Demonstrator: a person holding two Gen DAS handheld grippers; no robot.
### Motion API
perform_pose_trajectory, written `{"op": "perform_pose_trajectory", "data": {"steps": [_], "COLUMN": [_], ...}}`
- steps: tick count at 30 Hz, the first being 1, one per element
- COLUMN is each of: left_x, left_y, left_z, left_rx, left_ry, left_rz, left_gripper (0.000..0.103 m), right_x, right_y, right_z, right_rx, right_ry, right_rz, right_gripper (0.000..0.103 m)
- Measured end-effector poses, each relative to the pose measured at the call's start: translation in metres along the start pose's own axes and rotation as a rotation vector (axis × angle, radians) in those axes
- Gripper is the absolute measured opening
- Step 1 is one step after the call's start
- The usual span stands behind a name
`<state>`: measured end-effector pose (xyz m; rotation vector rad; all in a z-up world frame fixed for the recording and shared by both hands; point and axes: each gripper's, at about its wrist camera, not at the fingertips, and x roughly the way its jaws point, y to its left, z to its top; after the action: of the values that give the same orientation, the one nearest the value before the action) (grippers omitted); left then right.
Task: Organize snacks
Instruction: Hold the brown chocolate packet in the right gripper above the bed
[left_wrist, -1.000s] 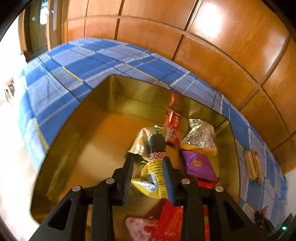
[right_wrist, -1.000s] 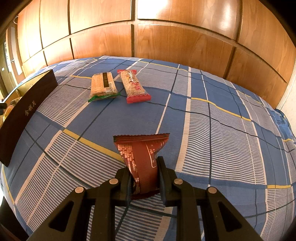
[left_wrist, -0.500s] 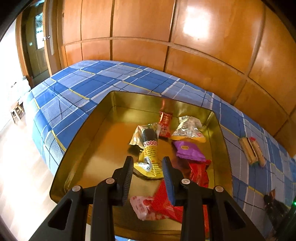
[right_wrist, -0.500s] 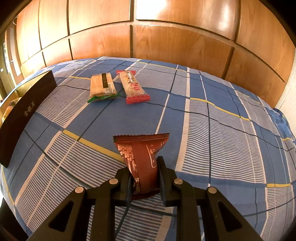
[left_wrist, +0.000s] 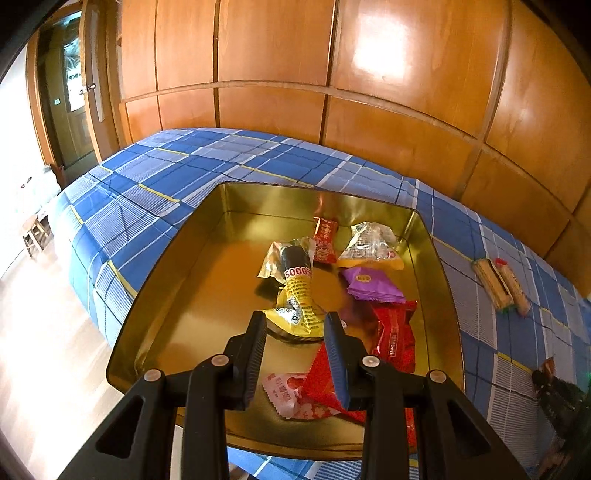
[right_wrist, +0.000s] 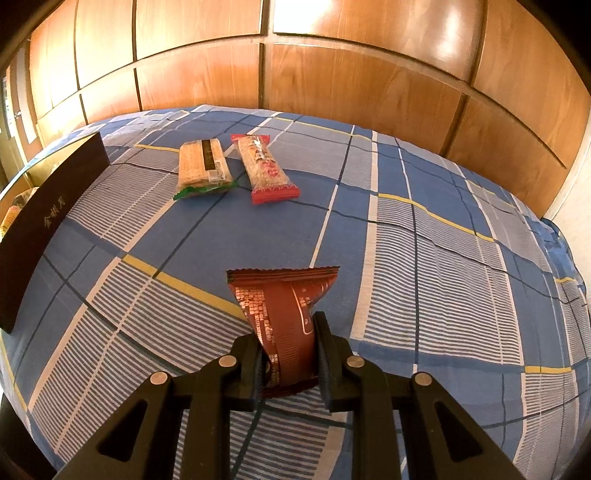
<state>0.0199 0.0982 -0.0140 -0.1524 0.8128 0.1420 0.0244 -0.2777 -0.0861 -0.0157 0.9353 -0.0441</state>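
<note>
right gripper (right_wrist: 286, 345): clamped on brown snack packet (right_wrist: 282, 314), lower centre, above bed (right_wrist: 424, 258) | left gripper (left_wrist: 297, 345): nothing held, jaws narrowly parted over gold tin (left_wrist: 177, 295) | done: several snacks stowed in tin | left: held packet; two cracker packs (right_wrist: 236, 166), upper left

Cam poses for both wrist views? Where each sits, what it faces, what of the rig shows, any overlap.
Left wrist: on the left gripper, angled down into the gold tin tray of snack packets on the blue plaid bedspread; only its two black fingers show, nothing between them.
Right wrist: on the right gripper, angled down across the bedspread toward the wood panel wall; its fingers clamp a brown snack packet.
Shared: both views show the two cracker packs, the tray, bedspread and wall.
</note>
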Motion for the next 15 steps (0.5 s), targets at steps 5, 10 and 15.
{"op": "perform_pose_trajectory", "data": {"steps": [5, 10, 15], "left_x": [-0.001, -0.001, -0.003], "left_y": [0.002, 0.004, 0.007], "left_z": [-0.002, -0.005, -0.005], "left_rx": [0.000, -0.005, -0.009], "left_ry": [0.001, 0.006, 0.000], "left_rz": [-0.003, -0.001, 0.003], "left_gripper": [0.033, 0.033, 0.033], "right_x": [-0.002, -0.003, -0.004], "right_y": [0.003, 0.008, 0.015], "right_z": [0.000, 0.000, 0.003], "right_rx": [0.004, 0.005, 0.016], "right_ry": [0.016, 0.026, 0.044], "right_rz": [0.000, 0.007, 0.047], "right_gripper": [0.022, 0.022, 0.022]}}
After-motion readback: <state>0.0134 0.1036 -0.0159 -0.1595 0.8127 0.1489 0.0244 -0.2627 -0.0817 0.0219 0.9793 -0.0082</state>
